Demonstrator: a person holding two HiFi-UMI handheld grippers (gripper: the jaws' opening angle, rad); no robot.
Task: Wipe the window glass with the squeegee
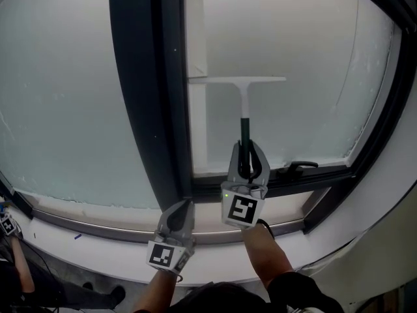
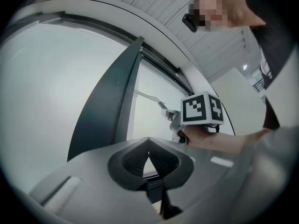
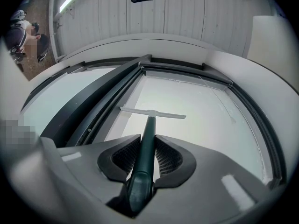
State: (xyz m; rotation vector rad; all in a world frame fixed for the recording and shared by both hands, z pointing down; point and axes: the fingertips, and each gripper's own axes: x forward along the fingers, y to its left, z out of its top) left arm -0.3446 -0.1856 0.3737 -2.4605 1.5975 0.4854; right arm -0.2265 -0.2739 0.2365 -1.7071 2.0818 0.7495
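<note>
A squeegee with a dark green handle (image 1: 245, 139) and a pale crossbar blade (image 1: 237, 79) rests flat against the right window pane (image 1: 293, 57). My right gripper (image 1: 248, 156) is shut on the squeegee handle (image 3: 145, 146), and the blade (image 3: 153, 113) lies against the glass (image 3: 196, 120) near the pane's left side. My left gripper (image 1: 181, 215) hangs lower, by the sill, shut with nothing in it; its jaws (image 2: 149, 158) meet at the tips. From the left gripper view the squeegee blade (image 2: 147, 96) and the right gripper's marker cube (image 2: 202, 107) show to the right.
A thick dark mullion (image 1: 151, 90) divides the left pane (image 1: 65, 90) from the right one. A black window handle (image 1: 301, 165) lies on the lower frame right of my right gripper. A white sill (image 1: 104, 240) runs below. Items lie at the lower left edge (image 1: 8, 225).
</note>
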